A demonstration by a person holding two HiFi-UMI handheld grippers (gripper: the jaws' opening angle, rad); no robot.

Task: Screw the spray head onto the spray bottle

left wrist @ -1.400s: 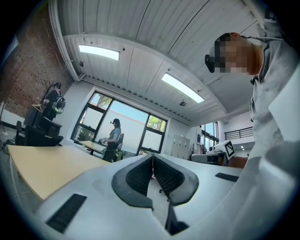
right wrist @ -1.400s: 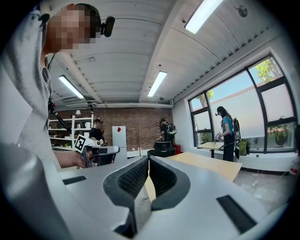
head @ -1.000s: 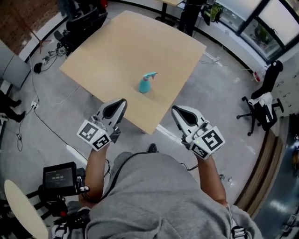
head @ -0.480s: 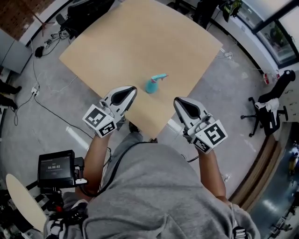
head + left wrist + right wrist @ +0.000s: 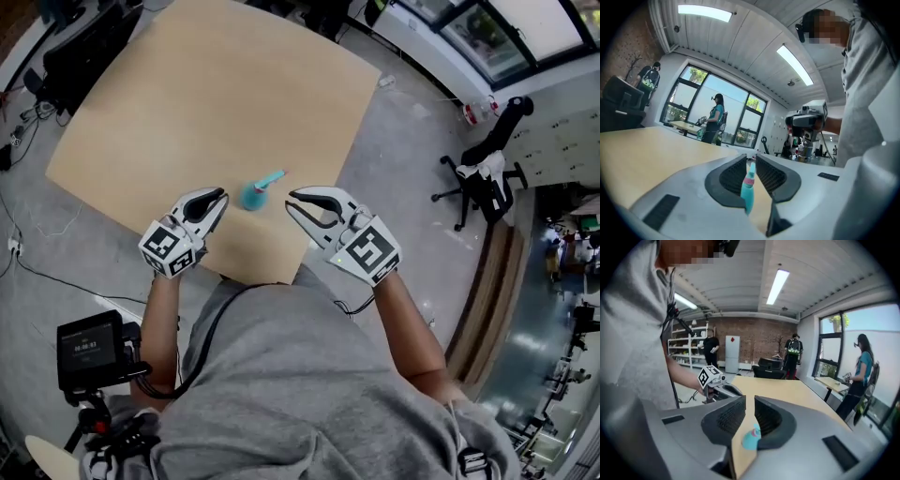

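Room: an open office with a grey floor, a brick wall at the back and tall windows; an office chair (image 5: 483,173) stands off to the right.
Desk: a pale wooden desk (image 5: 216,94), bare except for one item.
Spray bottle: a teal spray bottle (image 5: 255,194) stands upright near the desk's near edge, with a pink band at its neck. It is between the two tips and touches neither.
Left arm: bare forearm stretched forward; the left tongs (image 5: 218,195) point roughly level along the desktop toward the bottle.
Left tongs state: jaws drawn together to a thin slit, gripping nothing.
Right arm: stretched forward, with the right tongs (image 5: 292,200) tilted down toward the desk.
Right tongs state: likewise closed and empty.
Writing: black-and-white square markers on each cube; the screen (image 5: 89,349) shows figures too small to read.
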